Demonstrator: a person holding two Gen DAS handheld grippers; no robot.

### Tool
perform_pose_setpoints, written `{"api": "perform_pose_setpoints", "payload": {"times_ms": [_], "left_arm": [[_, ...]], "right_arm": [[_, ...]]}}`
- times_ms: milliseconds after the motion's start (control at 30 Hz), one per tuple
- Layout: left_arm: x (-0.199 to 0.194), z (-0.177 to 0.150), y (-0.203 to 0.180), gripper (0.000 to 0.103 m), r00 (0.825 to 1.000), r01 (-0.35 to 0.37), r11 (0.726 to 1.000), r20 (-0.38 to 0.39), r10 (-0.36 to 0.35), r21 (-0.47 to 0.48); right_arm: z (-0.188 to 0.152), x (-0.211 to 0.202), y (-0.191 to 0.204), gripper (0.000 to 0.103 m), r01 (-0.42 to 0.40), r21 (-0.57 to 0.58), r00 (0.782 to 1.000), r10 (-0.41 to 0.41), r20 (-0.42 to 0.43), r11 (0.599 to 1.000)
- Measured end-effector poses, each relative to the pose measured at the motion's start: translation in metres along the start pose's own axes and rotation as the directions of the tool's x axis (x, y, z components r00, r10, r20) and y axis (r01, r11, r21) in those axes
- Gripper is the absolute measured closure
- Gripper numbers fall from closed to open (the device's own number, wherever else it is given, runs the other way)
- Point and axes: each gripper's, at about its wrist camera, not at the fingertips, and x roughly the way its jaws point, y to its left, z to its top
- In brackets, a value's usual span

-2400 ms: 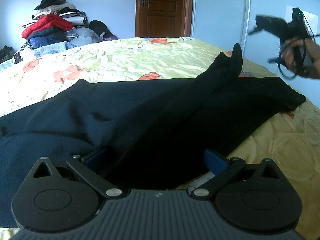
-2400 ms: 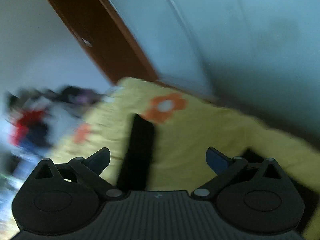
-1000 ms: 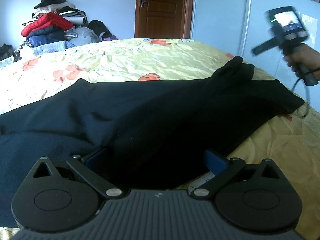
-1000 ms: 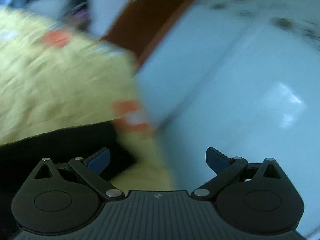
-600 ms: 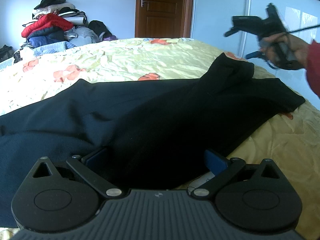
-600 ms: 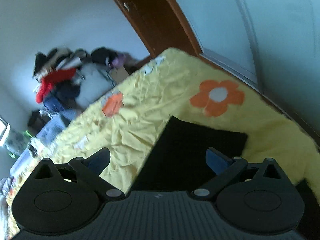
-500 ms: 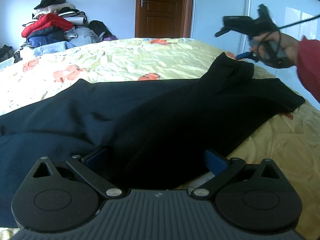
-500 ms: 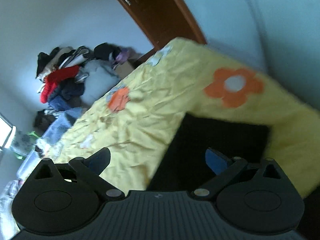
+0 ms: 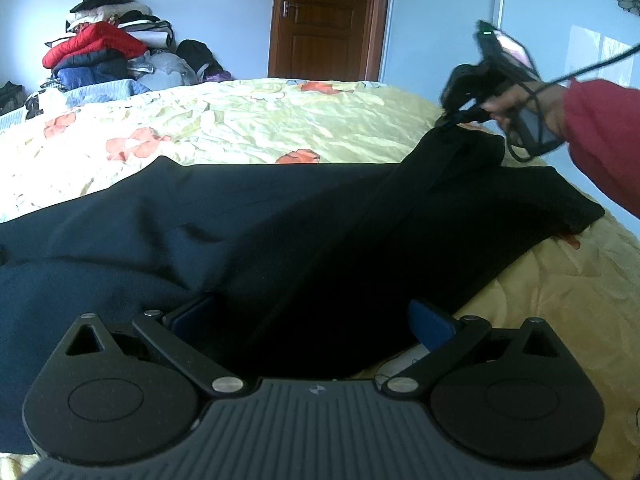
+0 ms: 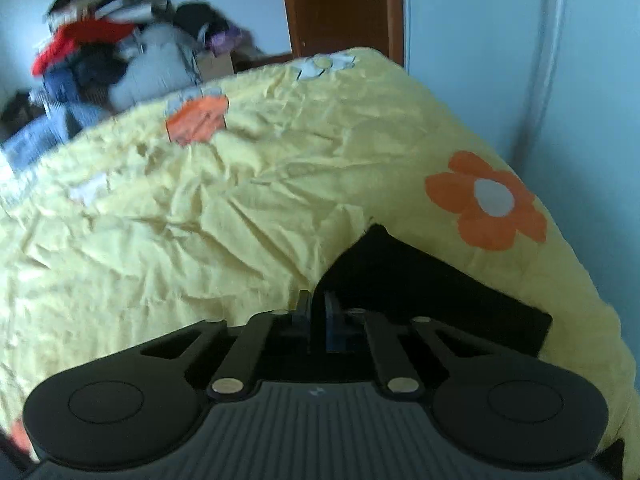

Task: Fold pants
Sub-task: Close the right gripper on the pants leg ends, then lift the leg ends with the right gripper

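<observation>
Dark navy pants (image 9: 248, 232) lie spread across a yellow flowered bedspread (image 9: 256, 120). My left gripper (image 9: 312, 316) is open, low over the pants, with dark cloth lying between its blue pads. My right gripper (image 10: 318, 312) is shut on the far edge of the pants (image 10: 420, 288), pinching the cloth and lifting a ridge. In the left wrist view it shows at the upper right (image 9: 452, 118), held by a hand in a red sleeve.
A pile of clothes (image 9: 108, 52) sits beyond the bed at the back left. A brown door (image 9: 328, 20) is at the back. A pale wardrobe wall (image 9: 540, 20) runs close along the bed's right edge.
My right gripper swung down from the air to the far pant edge and closed on the cloth. The left gripper has stayed still.
</observation>
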Motion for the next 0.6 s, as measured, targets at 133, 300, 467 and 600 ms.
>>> {"api": "perform_pose_setpoints", "payload": {"times_ms": [133,300,467,600], "left_arm": [[0.000,0.000,0.000,0.000,1.000,0.000,1.000,0.000,0.000,0.000],[0.000,0.000,0.000,0.000,1.000,-0.005,1.000,-0.002,0.005,0.005],[0.001,0.000,-0.001,0.000,1.000,-0.011,1.000,-0.005,0.011,0.013],[0.001,0.000,-0.003,0.000,1.000,-0.022,0.999,-0.010,0.022,0.027]], "right_arm": [[-0.012,-0.040,-0.024,0.099,-0.081,0.094,0.990,0.070,0.121,0.992],[-0.045,-0.100,-0.073,0.099,-0.187,0.246,0.954,0.116,0.277,0.951],[-0.089,-0.132,-0.125,0.099,-0.240,0.402,0.936,0.100,0.338,0.884],[-0.111,-0.126,-0.149,0.098,-0.317,0.473,0.930,0.170,0.327,0.822]]}}
